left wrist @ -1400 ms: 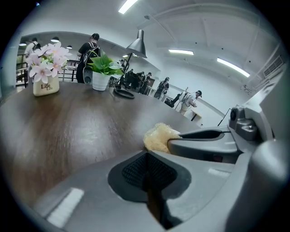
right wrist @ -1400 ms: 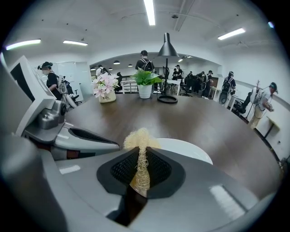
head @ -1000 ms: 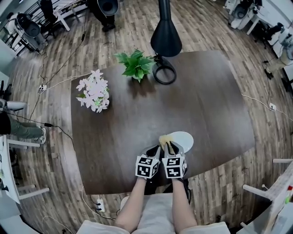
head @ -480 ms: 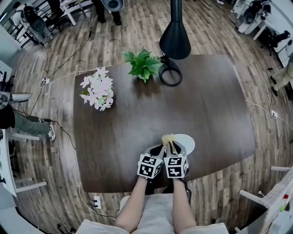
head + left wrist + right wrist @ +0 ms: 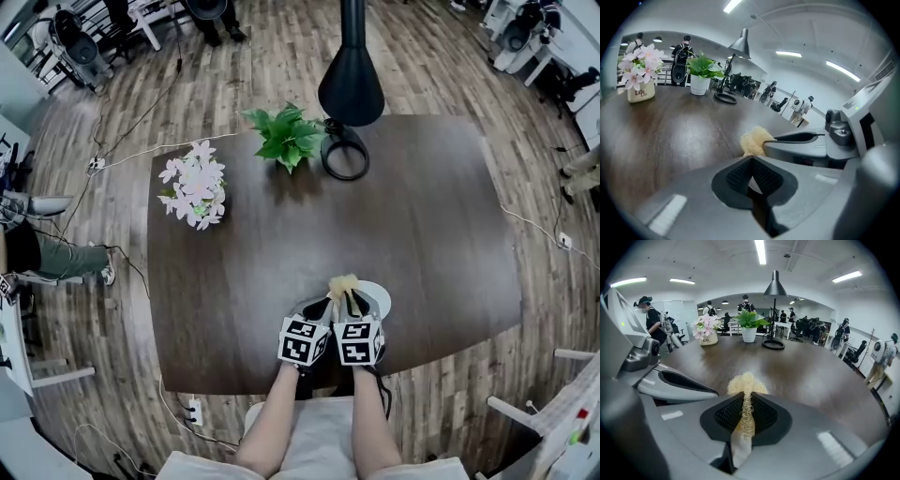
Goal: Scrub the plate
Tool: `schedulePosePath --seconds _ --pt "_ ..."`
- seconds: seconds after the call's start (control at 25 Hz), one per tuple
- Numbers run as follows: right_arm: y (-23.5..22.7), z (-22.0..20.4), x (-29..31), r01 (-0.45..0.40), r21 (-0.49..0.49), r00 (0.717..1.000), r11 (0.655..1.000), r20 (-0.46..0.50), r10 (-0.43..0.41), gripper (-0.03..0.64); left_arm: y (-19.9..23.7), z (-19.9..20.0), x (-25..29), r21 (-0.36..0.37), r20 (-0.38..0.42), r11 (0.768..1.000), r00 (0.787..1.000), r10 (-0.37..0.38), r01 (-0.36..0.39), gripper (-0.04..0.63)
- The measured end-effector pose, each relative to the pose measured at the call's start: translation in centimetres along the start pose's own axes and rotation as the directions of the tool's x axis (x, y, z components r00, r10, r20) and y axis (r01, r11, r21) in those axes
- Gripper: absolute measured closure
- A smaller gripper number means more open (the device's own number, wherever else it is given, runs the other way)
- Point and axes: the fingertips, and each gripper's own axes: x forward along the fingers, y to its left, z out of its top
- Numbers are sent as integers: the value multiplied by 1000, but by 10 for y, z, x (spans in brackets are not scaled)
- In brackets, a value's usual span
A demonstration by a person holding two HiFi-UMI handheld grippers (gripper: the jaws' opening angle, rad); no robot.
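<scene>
A white plate [image 5: 377, 294] lies flat near the front edge of the dark wooden table [image 5: 422, 216]. My right gripper [image 5: 351, 302] is over the plate's left part, shut on a pale yellow fibrous scrubber [image 5: 746, 383] whose tuft sticks out past the jaws [image 5: 343, 284]. The left gripper [image 5: 322, 305] sits close beside it at the plate's left rim with its pads touching at the tips [image 5: 751, 164]. A pale sliver shows lower between them, which I cannot identify. In the left gripper view the scrubber [image 5: 753, 139] sits just ahead. The plate is hidden in both gripper views.
A potted green plant [image 5: 284, 133] and a black lamp with a ring base [image 5: 343, 150] stand at the far edge. A pot of pink flowers [image 5: 193, 187] stands at the far left. People and office chairs are on the floor around the table.
Both grippers stay side by side at the plate with the scrubber still held. Only the head view has shifted slightly.
</scene>
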Motion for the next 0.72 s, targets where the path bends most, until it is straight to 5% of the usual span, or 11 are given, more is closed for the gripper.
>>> schedulePosePath --seconds 0.72 --pt "-39 -12 -4 -34 -26 999 999 0 34 554 12 -3 -3 -64 35 988 989 143 -140 594"
